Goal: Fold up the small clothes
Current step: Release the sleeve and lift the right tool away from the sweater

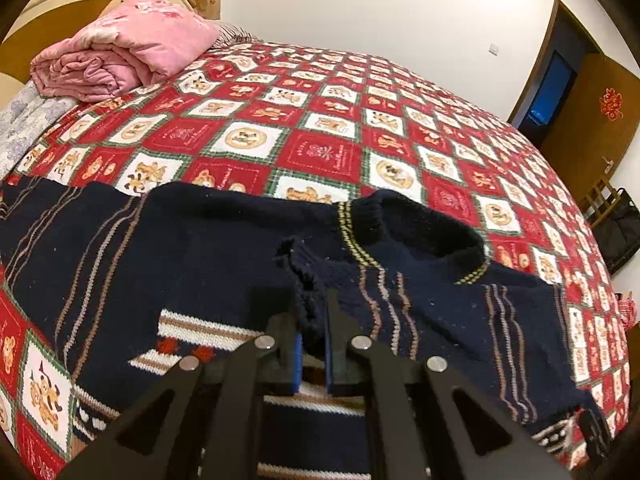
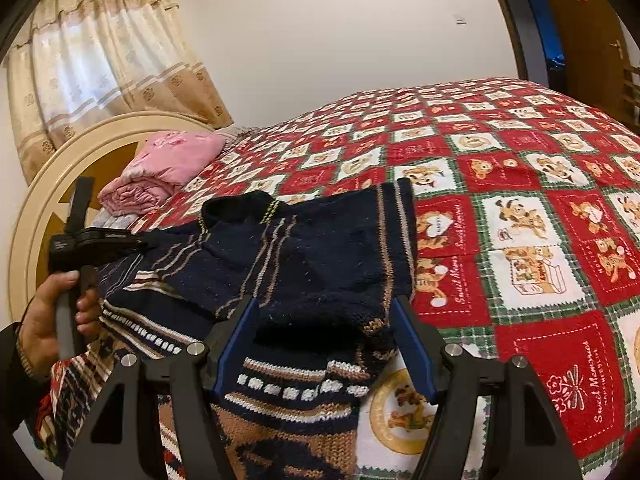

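Note:
A navy knitted sweater [image 1: 200,240] with tan stripes and a yellow-trimmed collar [image 1: 420,228] lies on the red patchwork bedspread [image 1: 320,120]. My left gripper [image 1: 311,312] is shut on a cuff of the sweater's sleeve [image 1: 308,280], pinched between its blue pads. In the right wrist view the sweater [image 2: 320,252] lies folded over, and my right gripper [image 2: 324,312] is open, its fingers straddling the sweater's lower part without pinching it. The left gripper [image 2: 100,240] and the hand holding it show at the left of that view.
A folded pink quilt [image 1: 120,56] lies at the head of the bed by the cream headboard [image 2: 80,152]. A curtain [image 2: 100,60] hangs behind. A brown door [image 1: 592,120] and a dark bag [image 1: 620,228] stand at the right.

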The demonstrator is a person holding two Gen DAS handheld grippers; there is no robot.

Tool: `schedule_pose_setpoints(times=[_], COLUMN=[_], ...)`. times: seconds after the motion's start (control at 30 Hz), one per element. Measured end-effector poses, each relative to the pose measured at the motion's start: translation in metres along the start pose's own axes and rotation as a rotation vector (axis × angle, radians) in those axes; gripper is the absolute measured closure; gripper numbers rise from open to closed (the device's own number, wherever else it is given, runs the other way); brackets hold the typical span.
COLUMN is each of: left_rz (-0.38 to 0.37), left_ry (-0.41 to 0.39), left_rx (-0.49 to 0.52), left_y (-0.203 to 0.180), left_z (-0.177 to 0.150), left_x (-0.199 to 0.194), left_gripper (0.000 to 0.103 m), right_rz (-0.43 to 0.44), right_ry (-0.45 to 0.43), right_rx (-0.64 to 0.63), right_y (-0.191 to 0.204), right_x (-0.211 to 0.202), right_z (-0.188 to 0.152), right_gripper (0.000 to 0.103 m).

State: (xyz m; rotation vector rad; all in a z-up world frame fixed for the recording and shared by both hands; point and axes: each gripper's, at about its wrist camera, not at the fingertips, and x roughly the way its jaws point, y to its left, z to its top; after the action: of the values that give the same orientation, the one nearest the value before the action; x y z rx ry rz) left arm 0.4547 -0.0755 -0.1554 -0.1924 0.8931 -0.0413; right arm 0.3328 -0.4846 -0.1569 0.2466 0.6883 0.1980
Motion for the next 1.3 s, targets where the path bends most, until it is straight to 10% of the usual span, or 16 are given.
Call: schedule_pose_setpoints(times=[0.17,0.37,1.03,1.3], left_rz=[0.02,0.035,0.084,0.06], left_ry=[0.008,0.004,0.032,-0.012], left_rx=[0.0,-0.003,0.006,0.02], left_y=[0.006,0.013,0.026,0.043], left_z=[-0.001,-0.001,-0.009,-0.011], left_x=[0.01,0.013,0.037,0.003], left_gripper=[0.094,0.094,0.087,0.042], right_rz=[-0.01,-0.01,0.017,-0.042], right_ry=[-0.108,0.114,0.189,0.167], right_rx=[-0.038,-0.109,-0.143,-0.026], right_y=[0.009,0.022,0.033,0.025], right_x=[-0.017,0.02,0.025,0.01], right_z=[0.006,-0.005,-0.021,-0.024], right_gripper=[0.035,0.035,0.028,0.028])
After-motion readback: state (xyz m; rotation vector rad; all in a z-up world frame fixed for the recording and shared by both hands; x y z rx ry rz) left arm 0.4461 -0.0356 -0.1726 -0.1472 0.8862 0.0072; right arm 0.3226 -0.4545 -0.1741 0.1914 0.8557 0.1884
